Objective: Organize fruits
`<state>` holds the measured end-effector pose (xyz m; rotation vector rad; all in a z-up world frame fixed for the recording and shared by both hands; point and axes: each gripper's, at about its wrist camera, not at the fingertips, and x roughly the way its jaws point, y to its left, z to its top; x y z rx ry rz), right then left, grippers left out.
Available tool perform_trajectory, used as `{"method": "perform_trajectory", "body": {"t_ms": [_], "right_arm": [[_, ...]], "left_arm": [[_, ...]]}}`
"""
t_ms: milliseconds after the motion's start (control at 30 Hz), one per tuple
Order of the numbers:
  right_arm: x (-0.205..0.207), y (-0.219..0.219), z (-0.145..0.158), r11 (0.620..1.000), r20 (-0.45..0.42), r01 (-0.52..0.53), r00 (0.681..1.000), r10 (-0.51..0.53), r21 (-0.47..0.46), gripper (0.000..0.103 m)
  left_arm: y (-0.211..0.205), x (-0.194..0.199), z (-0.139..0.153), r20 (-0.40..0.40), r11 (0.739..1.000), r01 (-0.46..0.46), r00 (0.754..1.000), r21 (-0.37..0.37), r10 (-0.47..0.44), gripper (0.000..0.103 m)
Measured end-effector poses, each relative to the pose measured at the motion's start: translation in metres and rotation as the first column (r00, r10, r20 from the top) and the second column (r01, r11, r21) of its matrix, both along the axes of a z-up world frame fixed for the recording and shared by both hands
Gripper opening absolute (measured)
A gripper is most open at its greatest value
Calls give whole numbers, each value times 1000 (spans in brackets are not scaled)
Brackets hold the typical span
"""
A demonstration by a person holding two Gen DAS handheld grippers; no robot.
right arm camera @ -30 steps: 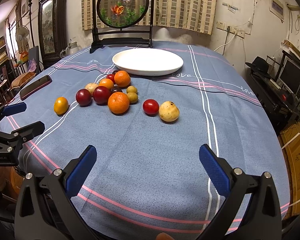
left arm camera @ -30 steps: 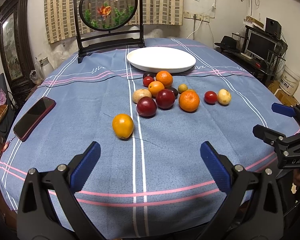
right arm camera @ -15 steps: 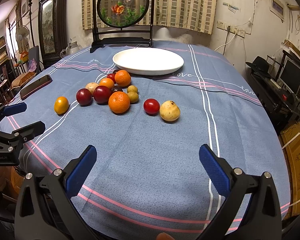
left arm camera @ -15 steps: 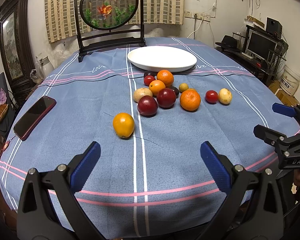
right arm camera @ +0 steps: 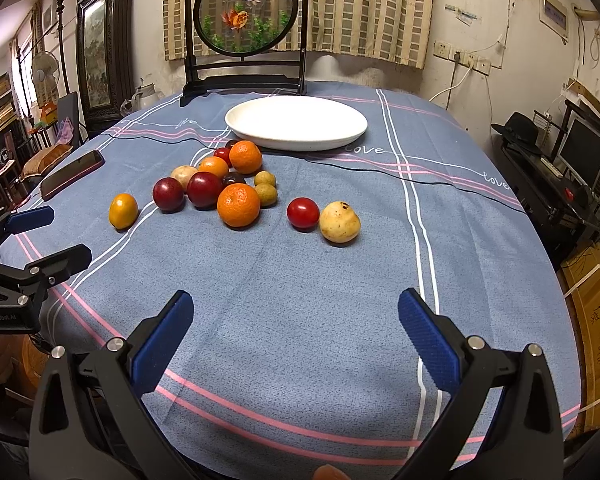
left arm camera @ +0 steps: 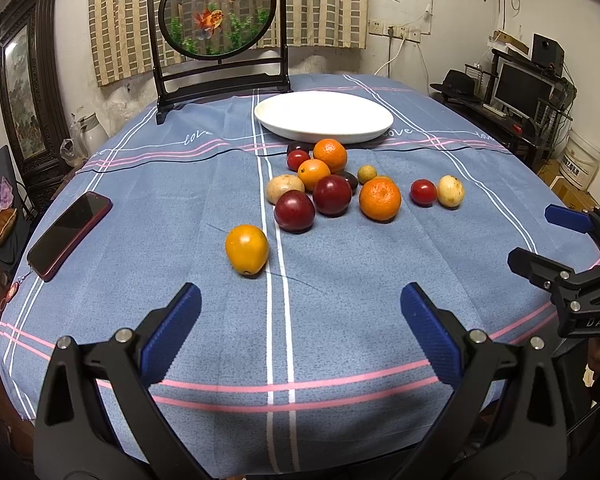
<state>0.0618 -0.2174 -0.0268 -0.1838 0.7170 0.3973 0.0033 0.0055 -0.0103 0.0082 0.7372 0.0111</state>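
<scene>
Several fruits lie in a loose cluster on the blue tablecloth: two dark red plums, oranges, a red tomato and a pale yellow fruit. A lone yellow-orange fruit sits nearest the left gripper. Behind the cluster stands an empty white plate. My left gripper hovers open over the near table edge, nothing between its fingers. My right gripper is open too, well short of the fruits.
A dark phone lies at the table's left edge. A round fish-painting screen on a black stand stands behind the plate. Shelves, a monitor and boxes line the room's right side. Bare cloth separates both grippers from the fruit.
Both grippers have crept slightly forward toward the fruits; the fruits and the plate have stayed in place. Both stay open.
</scene>
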Motion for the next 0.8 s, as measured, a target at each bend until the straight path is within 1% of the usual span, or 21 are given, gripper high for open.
{"method": "perform_trajectory", "body": {"t_ms": [433,533,633,733,800], "right_arm": [[1,1,-2,1000,-10,1,1000,-1,7,102],[3,-2,-1,1000,0,-2,1000,2,13,102],[13,-8,-1,999,8,2,1000,-2,35,102],[36,-17,-5,998,1,27,1000,-27,51,102],[55,-19,-10,998,-20,39,999,-38,51,102]], "left_arm": [[-3,0,-2,-12,1000,-1,1000,4,2,101],[-1,0,-3,-12,1000,-6,1000,4,6,101],[7,5,-8,-22,1000,-20,1000,-8,19,101],[14,10,-14,-34,999,-37,999,-19,36,101],[19,15,-18,-43,999,-43,998,-23,42,101]]}}
